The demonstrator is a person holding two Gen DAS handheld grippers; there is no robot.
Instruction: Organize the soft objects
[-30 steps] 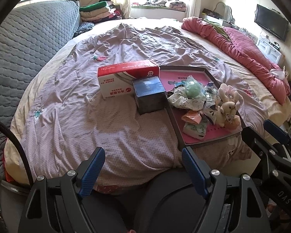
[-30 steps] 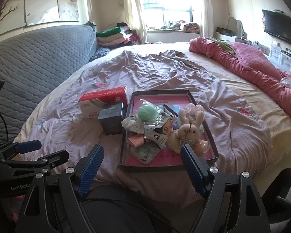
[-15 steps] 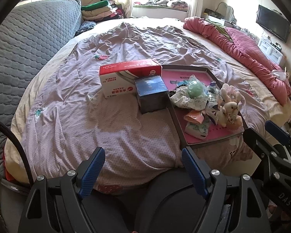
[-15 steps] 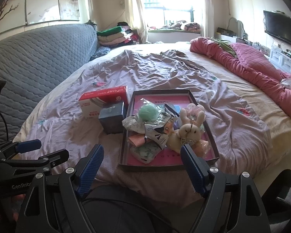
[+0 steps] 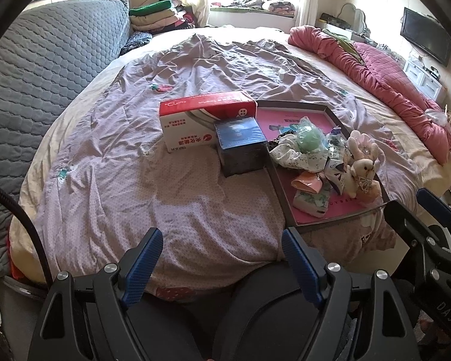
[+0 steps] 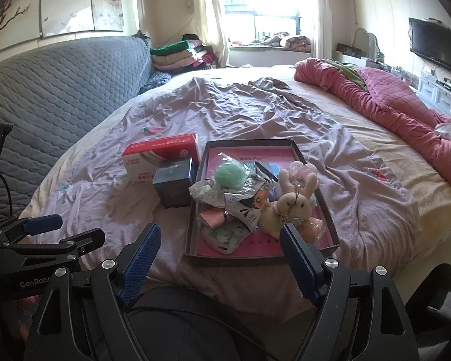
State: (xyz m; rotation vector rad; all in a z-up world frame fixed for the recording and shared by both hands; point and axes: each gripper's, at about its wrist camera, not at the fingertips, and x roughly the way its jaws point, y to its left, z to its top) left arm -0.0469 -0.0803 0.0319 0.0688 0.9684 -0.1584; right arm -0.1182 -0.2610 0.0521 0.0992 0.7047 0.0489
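A dark tray [image 6: 326, 209] with a pink floor lies on the bed and holds a heap of soft things: a beige plush rabbit [image 6: 290, 207], a green ball [image 6: 231, 175], a floral cloth [image 6: 209, 194], a pink fold [image 6: 215, 218] and a tissue pack [image 6: 225, 234]. The left wrist view shows the same tray [image 5: 335, 221], the rabbit [image 5: 360, 170] and the ball [image 5: 308, 137]. My left gripper [image 5: 222, 243] hangs open over the bed's near edge, holding nothing. Just short of the tray's near rim, my right gripper [image 6: 221, 239] is open and empty.
A red-and-white box [image 5: 207, 120] and a dark blue box [image 5: 242, 147] stand left of the tray. A purple sheet [image 5: 135, 192] covers the bed, with a pink quilt [image 6: 385, 108] along the right, a grey quilted headboard [image 6: 54, 96] at left and folded clothes [image 6: 180, 54] behind.
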